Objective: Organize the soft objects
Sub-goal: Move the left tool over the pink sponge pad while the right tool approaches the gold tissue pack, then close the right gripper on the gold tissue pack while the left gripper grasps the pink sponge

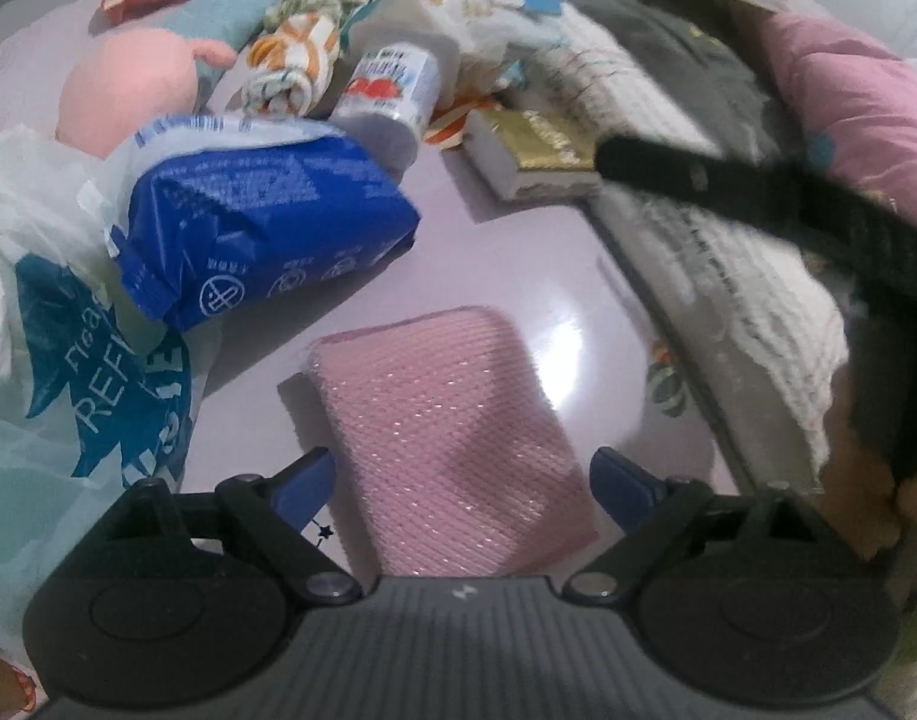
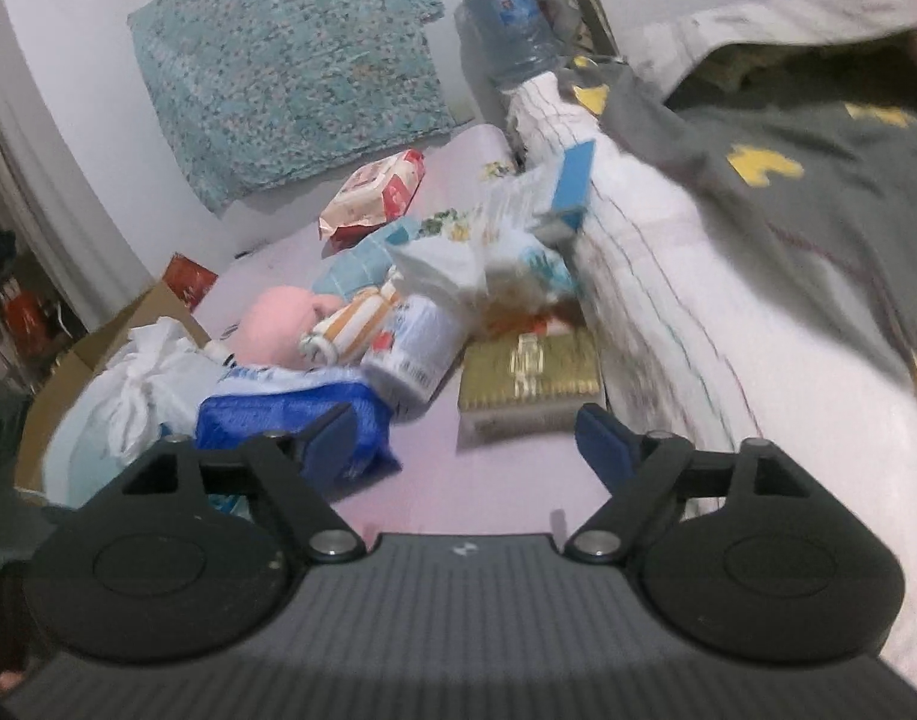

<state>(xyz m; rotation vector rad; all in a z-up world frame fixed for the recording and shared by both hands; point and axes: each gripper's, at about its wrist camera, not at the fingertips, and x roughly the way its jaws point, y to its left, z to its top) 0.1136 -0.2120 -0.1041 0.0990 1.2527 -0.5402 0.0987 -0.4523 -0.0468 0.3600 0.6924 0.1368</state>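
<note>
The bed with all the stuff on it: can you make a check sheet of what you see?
Surface: lilac sheet, bare in the middle, with a bright glare spot.
Job's things: pink knitted pad lying flat between the open jaws of the left gripper, not pinched; pink plush; rolled striped cloth.
Clutter: blue packet, white bottle, gold box, plastic bag, red snack packet.
Grippers: left open over the pad; right gripper open, nothing between its jaws.
Cables: nothing seen.
Surroundings: white quilt, grey blanket, teal cushion, water jug, cardboard box.
</note>
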